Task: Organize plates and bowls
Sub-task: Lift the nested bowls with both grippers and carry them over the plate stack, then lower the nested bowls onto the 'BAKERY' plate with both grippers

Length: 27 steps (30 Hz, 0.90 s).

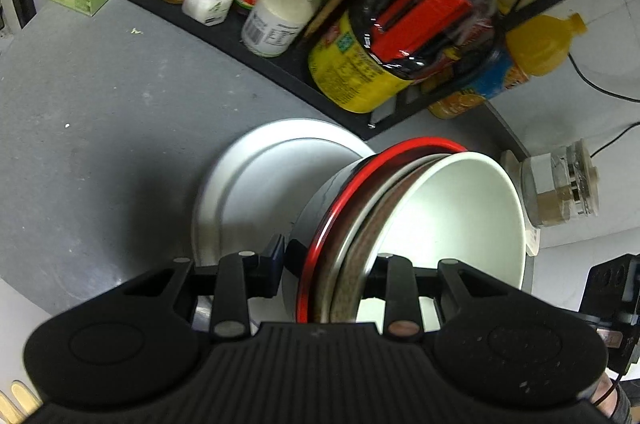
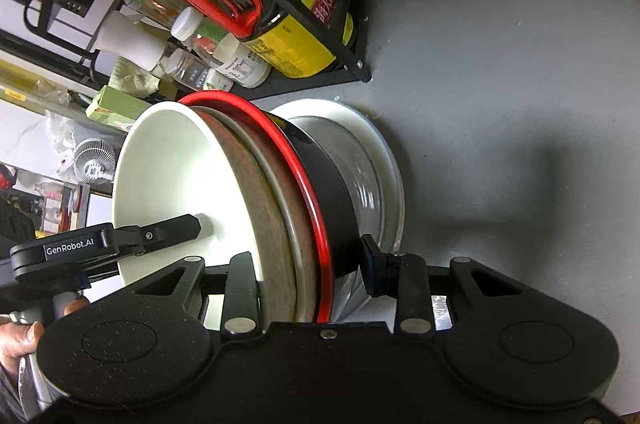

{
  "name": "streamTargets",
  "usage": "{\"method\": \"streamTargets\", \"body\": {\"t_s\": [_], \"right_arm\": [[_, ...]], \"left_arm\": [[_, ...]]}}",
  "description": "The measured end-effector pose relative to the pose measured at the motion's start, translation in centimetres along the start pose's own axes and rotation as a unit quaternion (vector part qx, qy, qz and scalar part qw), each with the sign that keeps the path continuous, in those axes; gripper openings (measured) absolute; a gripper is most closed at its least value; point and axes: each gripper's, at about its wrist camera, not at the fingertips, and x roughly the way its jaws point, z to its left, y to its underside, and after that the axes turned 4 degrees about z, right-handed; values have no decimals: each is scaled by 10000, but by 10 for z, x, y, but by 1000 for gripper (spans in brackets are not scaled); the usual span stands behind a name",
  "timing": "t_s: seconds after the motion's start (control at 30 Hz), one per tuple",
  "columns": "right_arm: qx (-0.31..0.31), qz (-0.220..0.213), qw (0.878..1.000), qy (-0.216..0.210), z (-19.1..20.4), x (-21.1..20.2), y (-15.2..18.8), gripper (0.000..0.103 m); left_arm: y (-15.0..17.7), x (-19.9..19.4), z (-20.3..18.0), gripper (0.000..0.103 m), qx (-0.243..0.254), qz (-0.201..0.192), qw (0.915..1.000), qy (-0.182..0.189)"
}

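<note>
Both the left tongs [image 1: 326, 264] and right tongs [image 2: 312, 264] are clamped across a nested stack of bowls [image 1: 452, 216], tilted over the white plate [image 1: 240, 183] on the grey surface [image 1: 100, 123], just beside the black condiment rack [image 1: 280, 63].

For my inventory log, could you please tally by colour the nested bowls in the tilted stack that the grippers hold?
white bowl: 1
brown bowl: 1
silver-rimmed bowl: 1
red-rimmed black bowl: 1
Total in the stack: 4
</note>
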Motion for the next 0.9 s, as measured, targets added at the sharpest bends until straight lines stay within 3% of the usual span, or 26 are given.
{"method": "streamTargets", "body": {"t_s": [0.37, 0.9], "right_arm": [[389, 144, 9991, 16, 1, 21, -1, 32], [820, 97, 9966, 26, -7, 30, 4, 33]], "left_arm": [[-15, 14, 24, 31, -86, 212, 9997, 18], [-21, 26, 28, 32, 0, 380, 9993, 67]]}}
